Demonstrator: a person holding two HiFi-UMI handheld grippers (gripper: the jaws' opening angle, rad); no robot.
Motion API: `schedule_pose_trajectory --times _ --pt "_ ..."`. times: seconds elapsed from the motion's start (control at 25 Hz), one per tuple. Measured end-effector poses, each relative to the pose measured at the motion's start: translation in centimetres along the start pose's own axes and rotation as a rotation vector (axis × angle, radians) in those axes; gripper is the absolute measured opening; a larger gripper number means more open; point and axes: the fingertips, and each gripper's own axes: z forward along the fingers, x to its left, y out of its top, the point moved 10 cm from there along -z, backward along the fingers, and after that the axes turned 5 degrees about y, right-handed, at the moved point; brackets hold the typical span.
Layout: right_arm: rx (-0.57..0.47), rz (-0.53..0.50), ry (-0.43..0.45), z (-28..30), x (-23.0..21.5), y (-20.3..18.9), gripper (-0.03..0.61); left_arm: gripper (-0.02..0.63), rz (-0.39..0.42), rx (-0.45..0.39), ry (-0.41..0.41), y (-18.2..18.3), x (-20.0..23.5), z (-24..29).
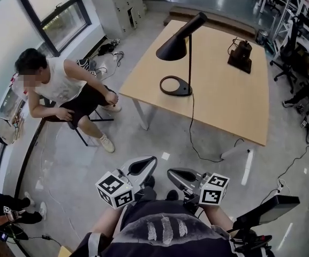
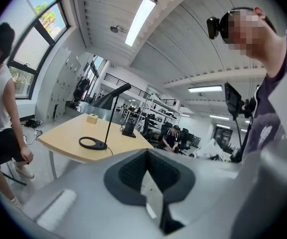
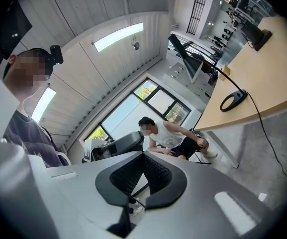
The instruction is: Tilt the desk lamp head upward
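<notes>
Both your left gripper (image 1: pixel 142 166) and right gripper (image 1: pixel 183 176) had fingers pressed together, empty; open floor (image 1: pixel 143 141) lay before the table (image 1: pixel 224 106), the desk lamp (image 1: pixel 173 48) well beyond them.

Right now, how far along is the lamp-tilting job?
Done: nothing visible; the lamp head slopes down over its ring base on the table. In hand: nothing; the left gripper and right gripper are both shut and empty, held close to the person, well short of the table. Left: walk up, take the lamp head and tilt it upward.
</notes>
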Motion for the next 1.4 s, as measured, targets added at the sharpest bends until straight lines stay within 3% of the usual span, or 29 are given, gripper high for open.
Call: schedule_pose_trajectory --times 0.44,1.16,1.4 --pt "-0.03 -0.062 -0.137 3.1 -2.3 3.7 -0.002 0.002 0.01 -0.065 -0.136 3.3 6.4 3.6" --pt "0.088 -0.124 -0.242 15.3 -4.8 6.2 -0.003 0.003 -0.057 -0.119 -0.209 5.1 20.1 2.1" --pt "0.088 -0.089 -0.276 15.5 -5.0 6.6 -0.003 0.003 -0.08 -0.133 -0.203 5.7 21.3 2.3"
